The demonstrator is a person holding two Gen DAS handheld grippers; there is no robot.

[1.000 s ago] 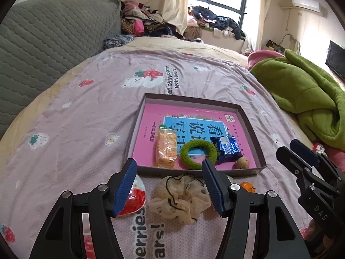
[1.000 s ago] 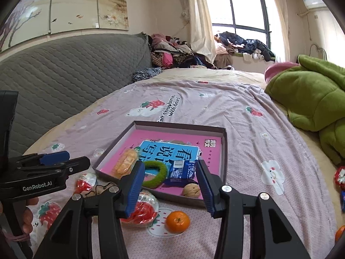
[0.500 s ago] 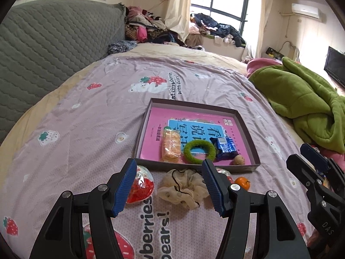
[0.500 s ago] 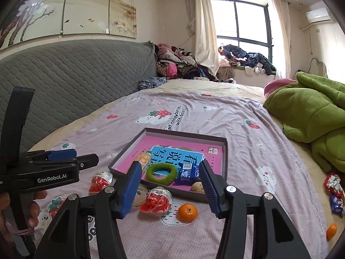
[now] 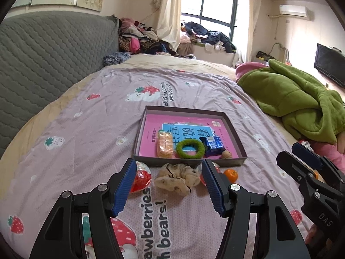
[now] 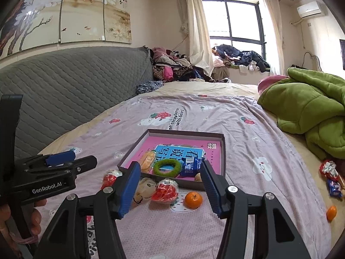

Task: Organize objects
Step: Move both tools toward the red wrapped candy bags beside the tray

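Bedspread (image 5: pixel 90 142) carries a tray (image 5: pixel 235 136), a scrunchie (image 5: pixel 176 178) touching its near edge. Left gripper (image 5: pixel 167 186) gapes empty. Right gripper (image 6: pixel 169 188), jaws just widening, holds nothing.

Both wrist cams low over bed, facing window, side by side, sharing tray (image 5: pixel 189 163) (image 6: pixel 223 149).

Daylit bedroom — curtained window (image 6: pixel 235 19), grey quilted headboard (image 6: pixel 71 86), floral wall panels (image 6: pixel 64 13), air conditioner (image 5: pixel 292 10).

Home bedroom: bed (image 5: pixel 90 133), quilted headboard (image 6: pixel 71 86), clothes pile (image 6: pixel 172 67) probably laundry, curtained window (image 6: pixel 235 21).
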